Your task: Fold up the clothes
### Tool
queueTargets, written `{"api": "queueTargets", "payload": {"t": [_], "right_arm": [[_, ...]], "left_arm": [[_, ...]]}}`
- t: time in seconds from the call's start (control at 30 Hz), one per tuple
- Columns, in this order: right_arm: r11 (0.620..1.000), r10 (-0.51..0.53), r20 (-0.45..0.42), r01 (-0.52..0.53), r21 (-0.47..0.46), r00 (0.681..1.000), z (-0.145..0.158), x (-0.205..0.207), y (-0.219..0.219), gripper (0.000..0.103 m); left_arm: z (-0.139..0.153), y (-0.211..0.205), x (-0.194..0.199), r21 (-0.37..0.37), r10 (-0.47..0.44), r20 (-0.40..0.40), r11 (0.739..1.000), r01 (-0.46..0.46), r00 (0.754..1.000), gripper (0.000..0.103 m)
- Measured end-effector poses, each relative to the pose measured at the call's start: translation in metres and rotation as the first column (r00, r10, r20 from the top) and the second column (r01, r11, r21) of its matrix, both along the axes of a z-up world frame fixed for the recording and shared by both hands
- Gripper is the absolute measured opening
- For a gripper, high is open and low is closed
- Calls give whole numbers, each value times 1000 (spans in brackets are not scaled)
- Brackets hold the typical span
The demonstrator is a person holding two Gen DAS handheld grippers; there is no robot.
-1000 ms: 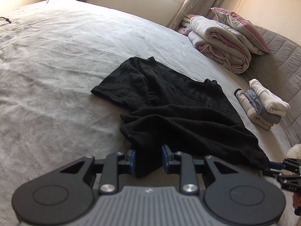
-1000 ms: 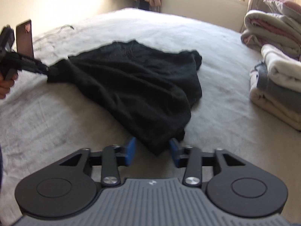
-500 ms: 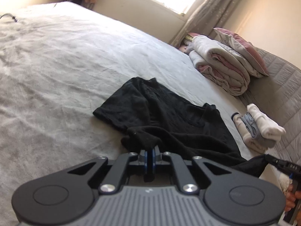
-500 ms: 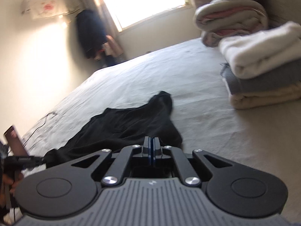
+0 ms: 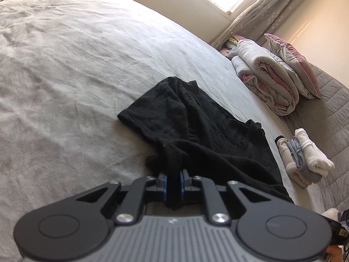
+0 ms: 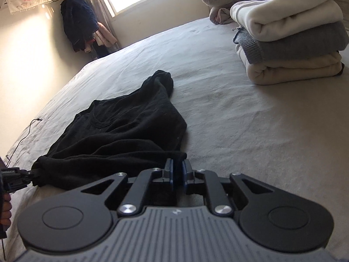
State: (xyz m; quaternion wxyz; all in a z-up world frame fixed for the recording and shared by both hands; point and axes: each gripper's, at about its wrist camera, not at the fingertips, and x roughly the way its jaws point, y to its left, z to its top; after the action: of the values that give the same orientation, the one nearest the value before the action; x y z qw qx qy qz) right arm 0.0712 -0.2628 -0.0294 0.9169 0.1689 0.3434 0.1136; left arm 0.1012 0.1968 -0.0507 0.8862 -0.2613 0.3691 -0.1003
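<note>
Black cloth fills the narrow gap of the left gripper [image 5: 173, 182]: a bunched corner of the black T-shirt [image 5: 209, 144] runs between its blue pads, which pinch it though the jaws are easing apart. The right gripper [image 6: 177, 172] is also opening; its jaws stand slightly parted at the shirt's near edge, and from this low angle I cannot be sure whether the hem sits between the pads or just beside them. Half a second ago both pairs of pads were pressed tight together, and a second ago both stood wide either side of the fabric; the right one has rolled since then, so the room now sits more level in its view. The shirt lies rumpled on the grey bed [image 5: 72, 69], stretched between the two claws. Well apart from it, toward the headboard side, sits a stack of folded clothes [image 6: 290, 41], white over grey over cream, and beyond that a rolled quilt [image 5: 266, 83] with a pink pillow [image 5: 294, 63]. A thin cable [image 6: 26, 135] trails across the sheet behind the left claw.
</note>
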Motion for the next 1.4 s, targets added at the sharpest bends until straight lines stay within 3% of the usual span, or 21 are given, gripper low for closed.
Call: {"api": "queueTargets", "payload": {"t": [0.03, 0.07, 0.1, 0.27, 0.4, 0.43, 0.5, 0.97, 1.13, 1.4], "right_arm": [[1000, 4, -7, -4, 8, 1000, 2, -2, -1, 28], [1000, 5, -11, -5, 21, 1000, 3, -4, -3, 42], [999, 10, -13, -9, 33, 1000, 4, -7, -4, 45], [994, 74, -9, -73, 82, 997, 8, -20, -5, 45], [992, 122, -24, -121, 39, 992, 0, -25, 9, 46], [991, 135, -38, -135, 16, 990, -4, -26, 15, 44], [988, 150, -33, -151, -43, 988, -5, -29, 22, 11], [978, 119, -134, -93, 186, 984, 39, -72, -7, 9], [970, 122, -177, -80, 230, 977, 52, -93, -10, 9], [967, 105, -174, -59, 249, 979, 76, -132, -24, 8]], "left_arm": [[0, 1, 0, -5, -5, -5, 1000, 5, 1000, 13], [-1, 2, -1, -9, -11, -9, 1000, 11, 1000, 13], [-1, 2, -2, -11, -17, -12, 1000, 17, 1000, 13], [-3, 0, -7, -5, -34, -4, 999, 34, 999, 13], [-7, -1, -11, -9, -27, 1, 1000, 27, 1000, 12], [-6, -2, -11, -10, -30, -9, 1000, 30, 1000, 9], [-2, -3, -14, -14, -41, -28, 999, 40, 999, 4], [30, 15, -67, -172, -125, -154, 980, 97, 980, 3], [35, 22, -89, -193, -156, -184, 974, 120, 970, 3], [45, 28, -130, -245, -256, -229, 949, 198, 939, 3]]}}
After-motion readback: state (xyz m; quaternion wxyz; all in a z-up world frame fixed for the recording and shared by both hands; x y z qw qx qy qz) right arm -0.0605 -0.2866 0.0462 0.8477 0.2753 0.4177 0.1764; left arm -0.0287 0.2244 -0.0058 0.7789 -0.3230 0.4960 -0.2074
